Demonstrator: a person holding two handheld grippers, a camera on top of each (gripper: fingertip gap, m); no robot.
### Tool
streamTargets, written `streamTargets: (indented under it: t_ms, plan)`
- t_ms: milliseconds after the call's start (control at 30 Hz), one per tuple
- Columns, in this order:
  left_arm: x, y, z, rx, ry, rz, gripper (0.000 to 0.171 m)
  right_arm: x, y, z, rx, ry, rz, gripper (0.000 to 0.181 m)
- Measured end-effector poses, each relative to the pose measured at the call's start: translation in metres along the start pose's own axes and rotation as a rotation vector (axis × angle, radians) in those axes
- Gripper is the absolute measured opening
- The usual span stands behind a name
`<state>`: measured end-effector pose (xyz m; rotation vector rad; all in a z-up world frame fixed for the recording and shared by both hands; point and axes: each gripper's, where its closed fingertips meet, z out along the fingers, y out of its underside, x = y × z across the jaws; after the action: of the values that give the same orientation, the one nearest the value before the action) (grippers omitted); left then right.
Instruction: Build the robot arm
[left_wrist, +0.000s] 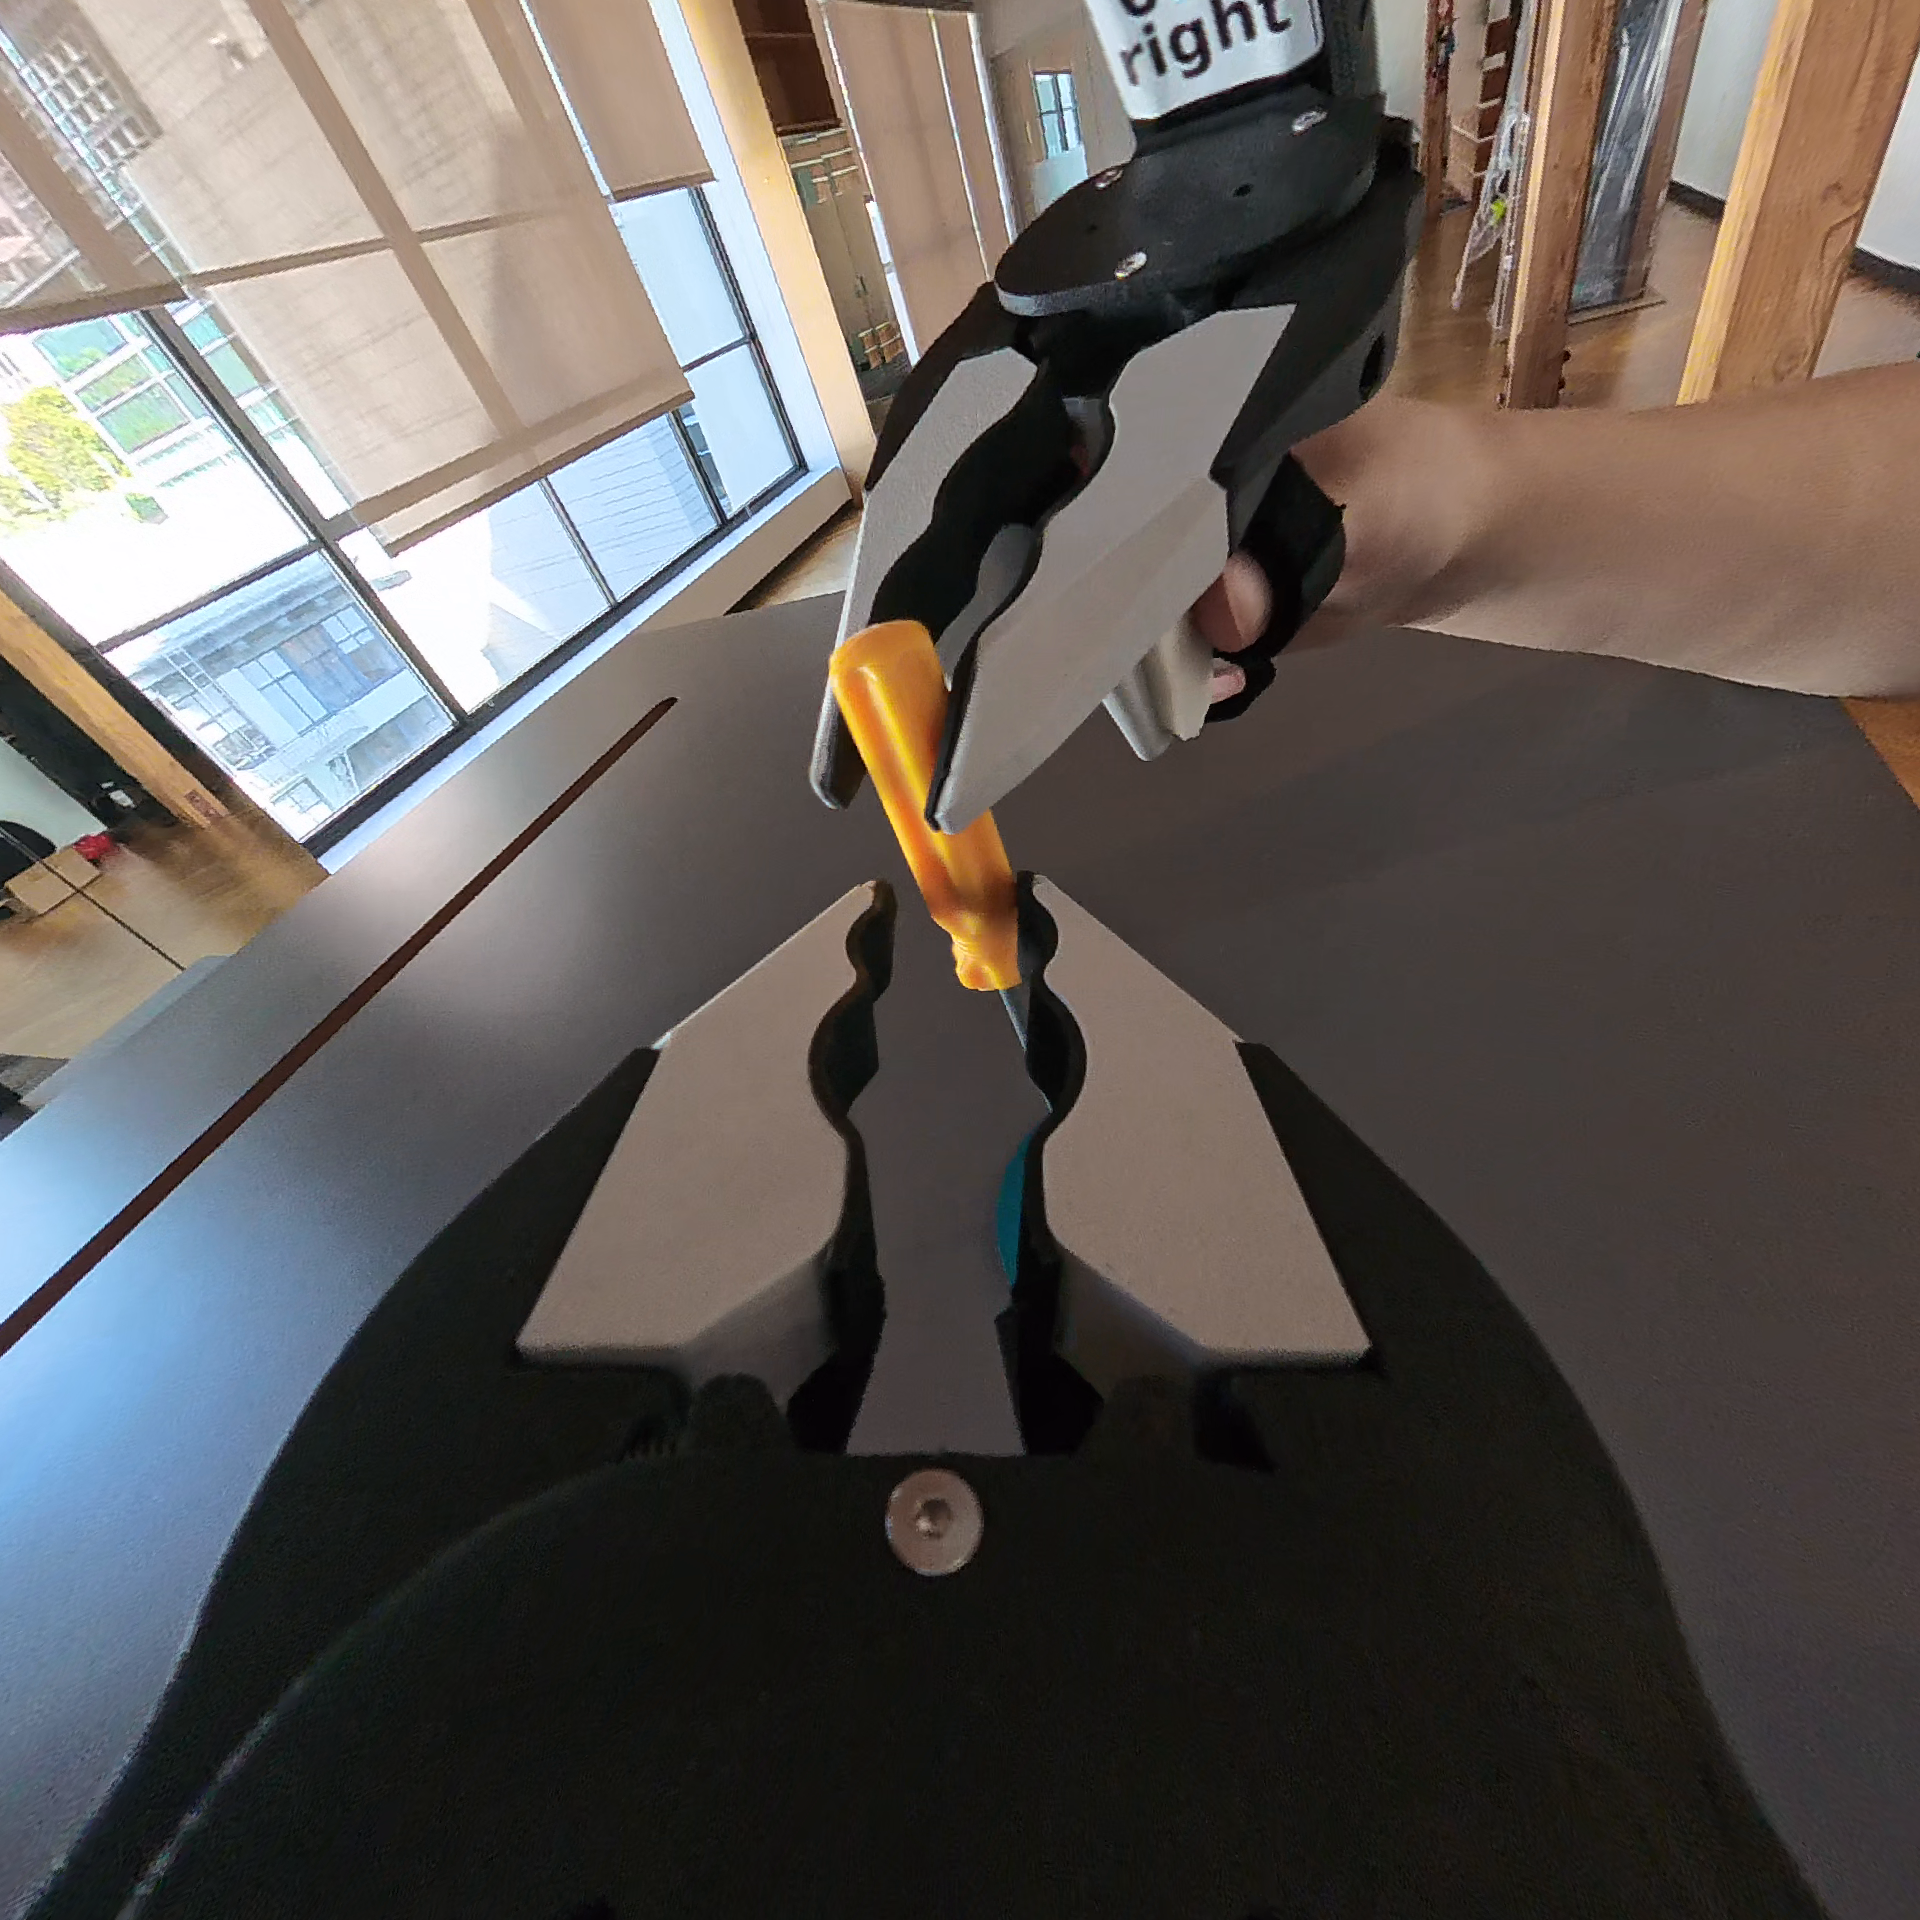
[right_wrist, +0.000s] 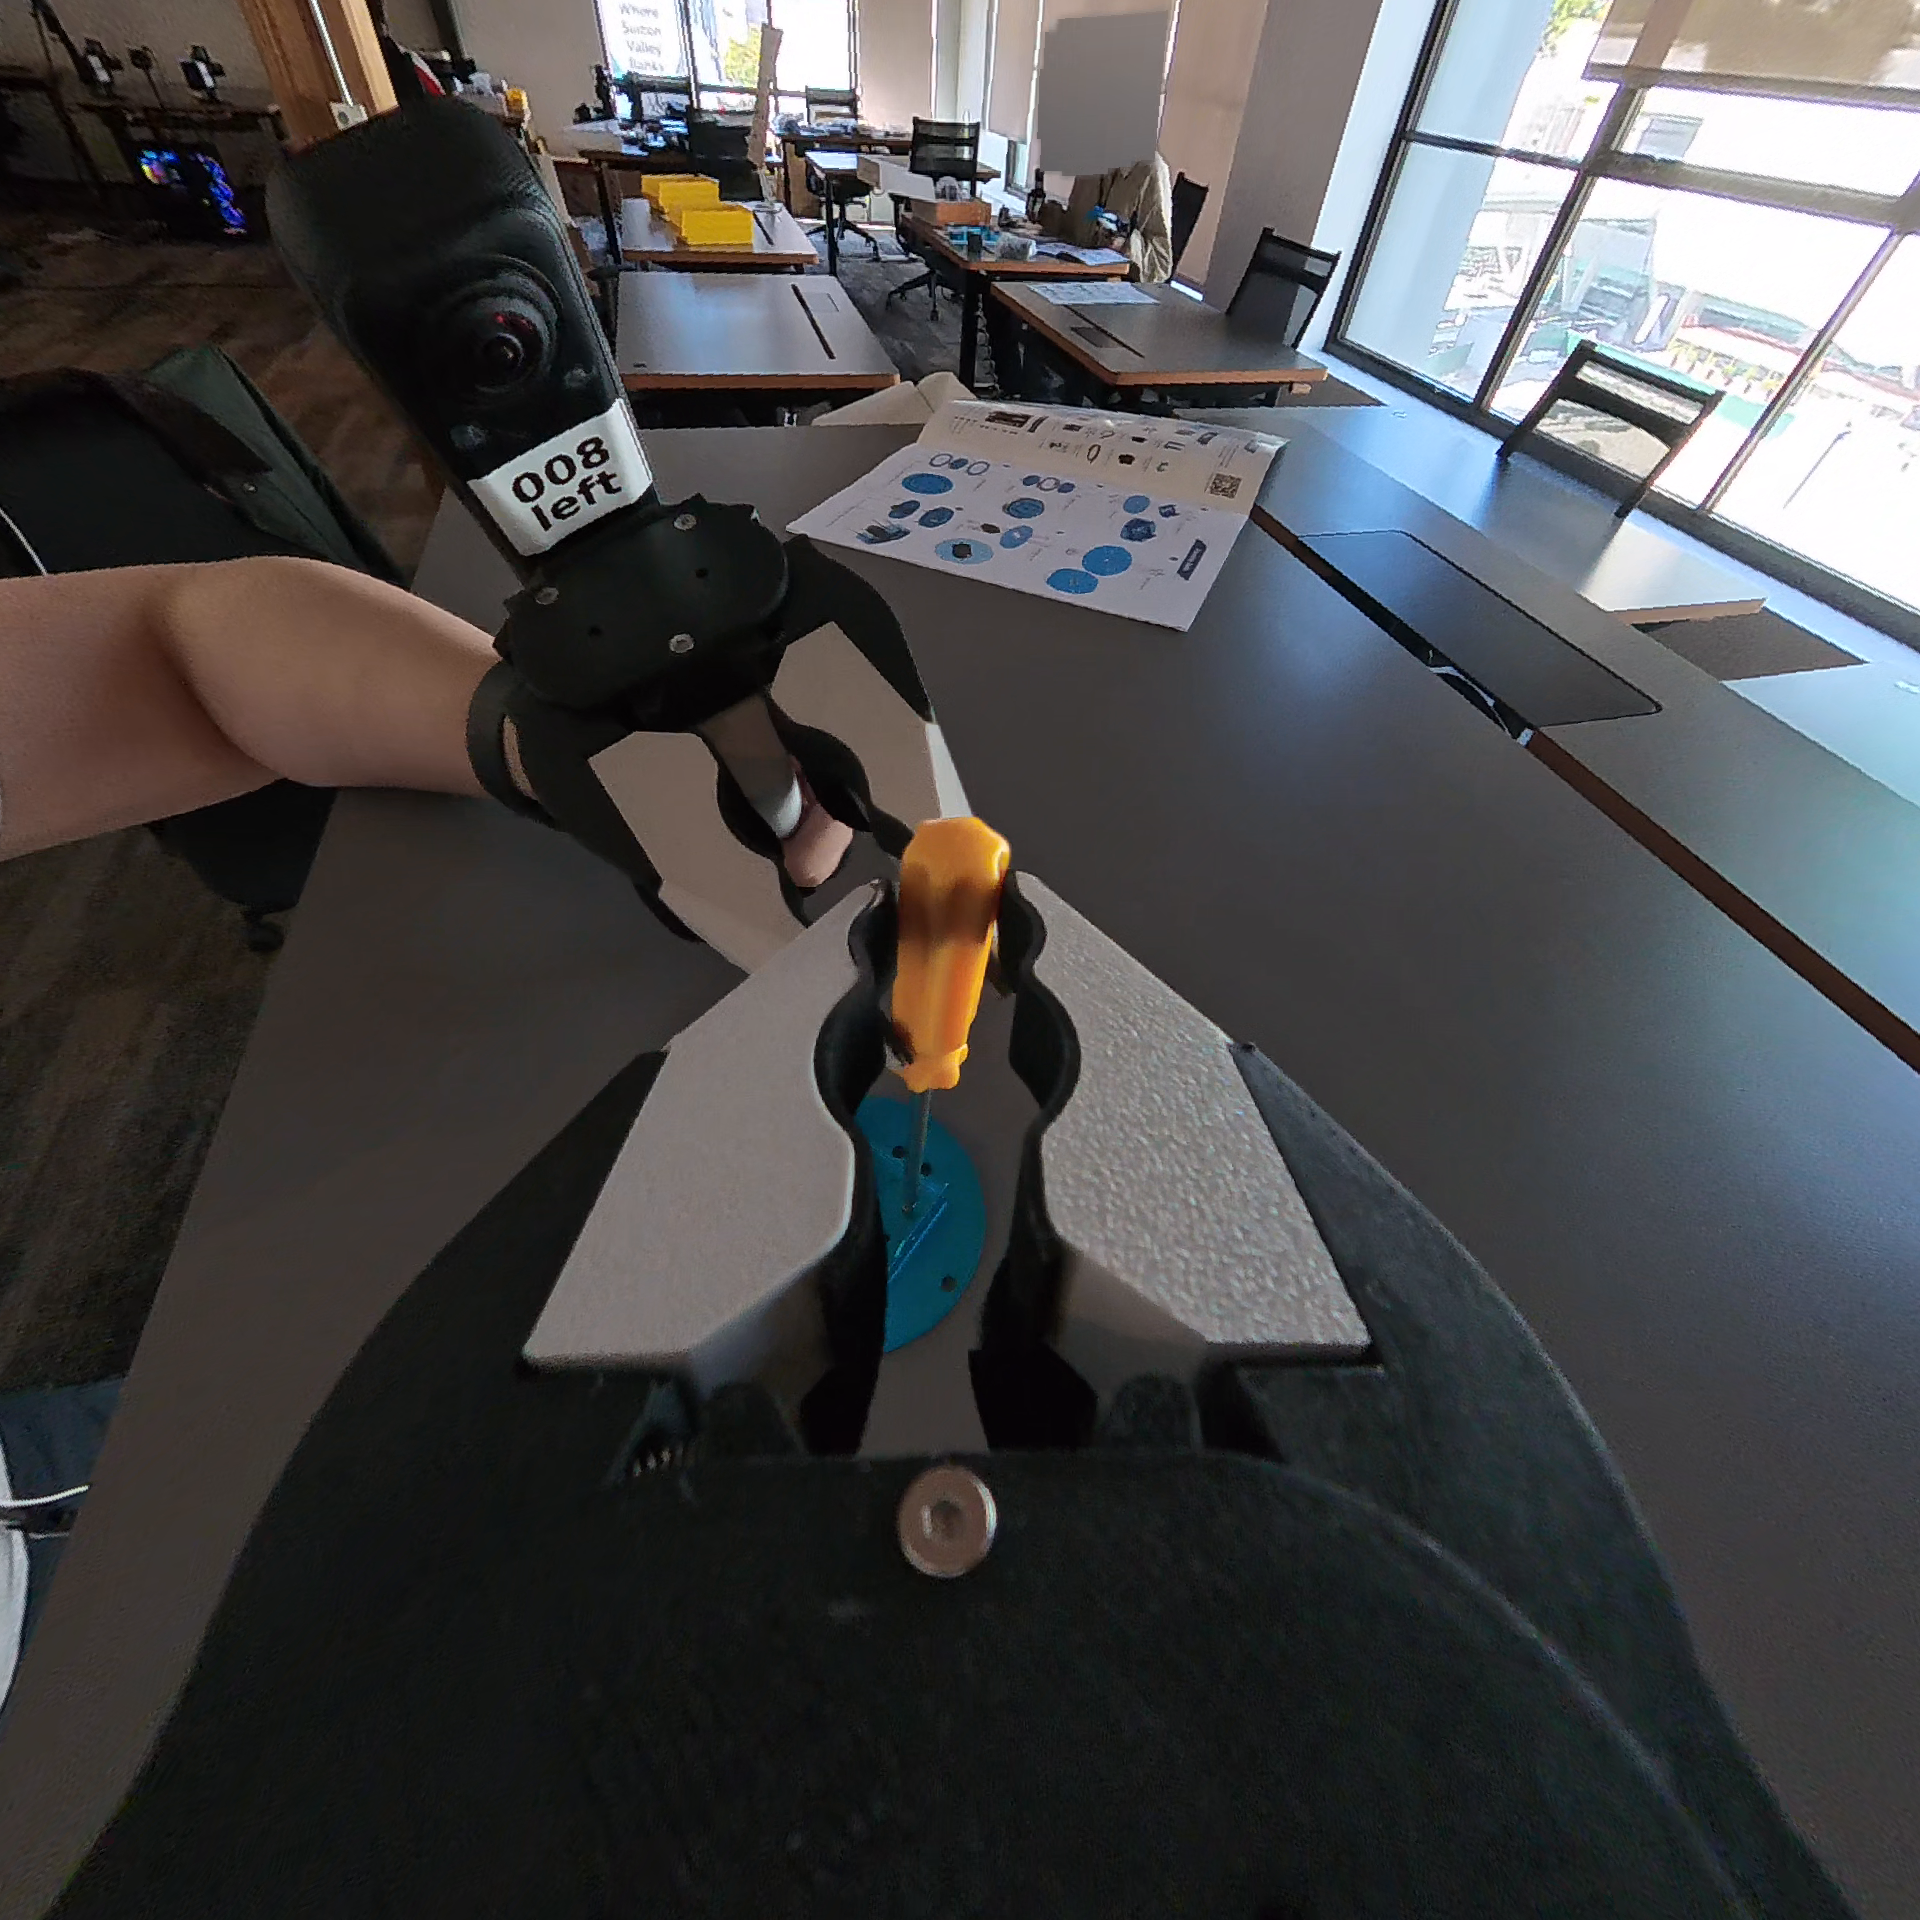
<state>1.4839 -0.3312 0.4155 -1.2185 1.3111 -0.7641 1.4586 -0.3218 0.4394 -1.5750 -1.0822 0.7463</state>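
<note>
Left gripper (left_wrist: 951, 894): we see its jaws apart with nothing between them, tips just beside the lower end of the handle; the right finger (left_wrist: 1039, 935) seems to touch it, but we cannot tell for sure.
Screwdriver (right_wrist: 951, 935): orange handle clamped between the right gripper (right_wrist: 940, 904) jaws near their tips, nearly upright, thin shaft down onto the blue disc (right_wrist: 935, 1236).
Disc: flat on the dark table (right_wrist: 1351, 935), perforated, a raised block at its middle where the tip meets it.
Slip risk: we judge the tip could skate off the block — the shaft leans a little and only a small point bears.
Spin risk: nothing pins the disc, so it could turn or slide with the tool.
Knock risk: the left finger is close enough to nudge the handle.
Right and far: a printed sheet (right_wrist: 1039, 509) lies well clear — nothing blocks the disc but the grippers themselves.
</note>
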Motion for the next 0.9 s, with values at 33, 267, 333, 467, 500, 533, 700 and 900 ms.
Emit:
streamTargets:
  t_ms: [33, 267, 333, 467, 500, 533, 700, 900]
  plan:
    - [0.001, 0.0, 0.0, -0.003, 0.005, -0.002, 0.016, 0.001, 0.0, 0.0, 0.001, 0.014, -0.007, 0.019]
    - [0.005, 0.001, -0.001, 0.023, 0.067, -0.024, 0.015, -0.007, -0.002, 0.0, 0.04, -0.071, -0.041, 0.032]
    - [0.007, 0.0, 0.0, 0.031, 0.088, -0.028, 0.015, -0.005, -0.003, 0.002, 0.059, -0.097, 0.027, 0.029]
    - [0.008, 0.001, -0.002, 0.041, 0.118, -0.038, 0.015, -0.009, -0.001, 0.005, 0.03, -0.085, 0.024, 0.019]
    - [0.008, 0.001, -0.002, 0.038, 0.119, -0.052, 0.015, -0.008, -0.001, 0.006, 0.021, -0.058, 0.042, 0.018]
    - [0.007, 0.002, -0.003, 0.031, 0.117, -0.059, 0.016, -0.007, -0.001, 0.007, 0.013, -0.033, 0.07, 0.019]
    - [0.003, 0.004, 0.0, 0.013, 0.055, -0.047, 0.019, 0.004, 0.0, 0.009, -0.019, 0.121, 0.157, 0.019]
    - [0.001, 0.005, -0.001, 0.015, 0.055, -0.058, 0.016, 0.003, -0.002, 0.013, 0.001, 0.163, 0.106, 0.019]
